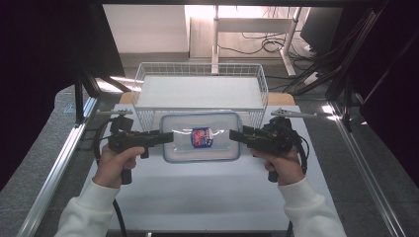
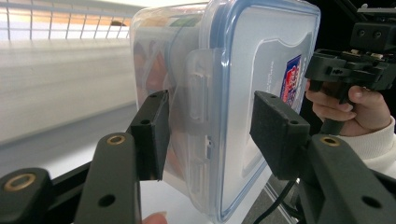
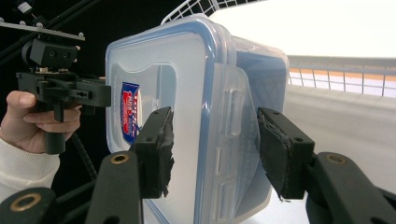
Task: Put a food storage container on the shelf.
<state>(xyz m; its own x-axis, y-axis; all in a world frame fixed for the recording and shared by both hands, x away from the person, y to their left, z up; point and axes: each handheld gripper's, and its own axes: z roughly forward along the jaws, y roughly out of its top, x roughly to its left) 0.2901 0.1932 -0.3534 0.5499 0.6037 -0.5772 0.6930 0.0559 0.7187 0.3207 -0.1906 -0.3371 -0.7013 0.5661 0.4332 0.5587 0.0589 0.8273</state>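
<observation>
Gripping the clear plastic container (image 1: 201,137) from both ends, I am holding it between the two tongs. Left tongs (image 1: 167,138): jaws are clamping the container's left short end, one pad on the lid side, the other on the base side, with the side latch (image 2: 200,88) lying between them in the left gripper view. Right tongs (image 1: 236,134): jaws are clamping the opposite short end in the same way; in the right gripper view the pads are pressing lid and base on either side of that end's latch (image 3: 232,116).

Container: lid blue-rimmed, carrying a red and blue label (image 1: 201,137) near its middle, lid face turned up toward the high camera. Something orange-brown is showing through the wall in the left gripper view; I cannot tell what it is.

My left hand (image 1: 114,165) and right hand (image 1: 282,165) are wrapping the gripper handles, white sleeves trailing toward the near edge.

Container is sitting over the far part of the white counter (image 1: 207,192), just in front of the white wire basket (image 1: 143,74); its far edge is overlapping the basket's near wall in the high view. Whether it is resting on the counter I cannot tell.
</observation>
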